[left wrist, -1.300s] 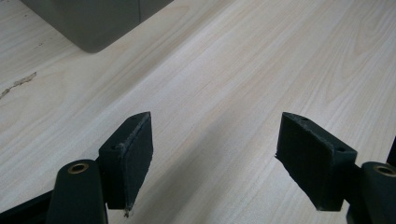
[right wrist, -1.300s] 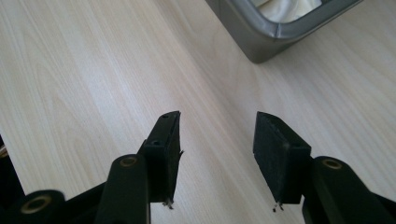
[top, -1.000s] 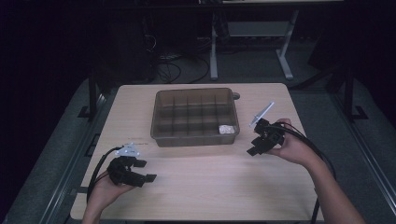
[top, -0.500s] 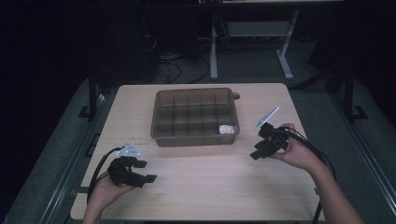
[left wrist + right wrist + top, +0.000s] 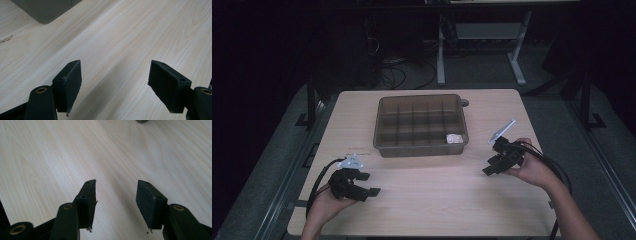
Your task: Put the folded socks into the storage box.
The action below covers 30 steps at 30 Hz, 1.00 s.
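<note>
Grippers, left point(image 5: 373, 192) at lower left and right point(image 5: 488, 171) at centre right, both spread apart, empty; one white piece point(image 5: 455, 138) in tray point(image 5: 382, 146), further sorting pending.

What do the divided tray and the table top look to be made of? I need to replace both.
Divided tray: apparently translucent smoky-brown plastic, since the partitions show through its walls; smooth, slightly glossy. Table top: pale wood or wood-look laminate; matte, with straight grain lines visible in the gripper views. Which one, I cannot tell.
</note>
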Available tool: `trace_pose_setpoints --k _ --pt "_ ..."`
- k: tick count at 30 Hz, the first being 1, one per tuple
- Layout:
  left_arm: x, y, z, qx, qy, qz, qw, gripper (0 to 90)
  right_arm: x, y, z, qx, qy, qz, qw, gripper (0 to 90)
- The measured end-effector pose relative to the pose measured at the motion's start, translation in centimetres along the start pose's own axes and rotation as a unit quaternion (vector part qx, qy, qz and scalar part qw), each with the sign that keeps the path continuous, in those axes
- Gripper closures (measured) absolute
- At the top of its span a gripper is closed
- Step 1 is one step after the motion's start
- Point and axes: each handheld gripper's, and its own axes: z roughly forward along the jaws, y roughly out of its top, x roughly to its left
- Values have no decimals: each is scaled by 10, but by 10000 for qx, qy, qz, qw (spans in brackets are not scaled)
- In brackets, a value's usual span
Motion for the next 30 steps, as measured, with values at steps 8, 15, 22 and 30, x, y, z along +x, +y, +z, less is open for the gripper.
trace_pose_setpoints --k 8,15,22,30 --pt "1 -1 1 7 23 19 10000 263 0 -8 3 -16 12 53 10000 493" --pt "1 -2 1 18 66 7 10000 263 -1 -16 3 -71 33 100 9999 492" --pt "2 -2 3 25 46 -5 10000 263 -2 -24 7 -110 41 155 9998 485" --pt "2 -3 6 77 7 -3 10000 263 -2 -34 10 -184 53 190 9996 482"
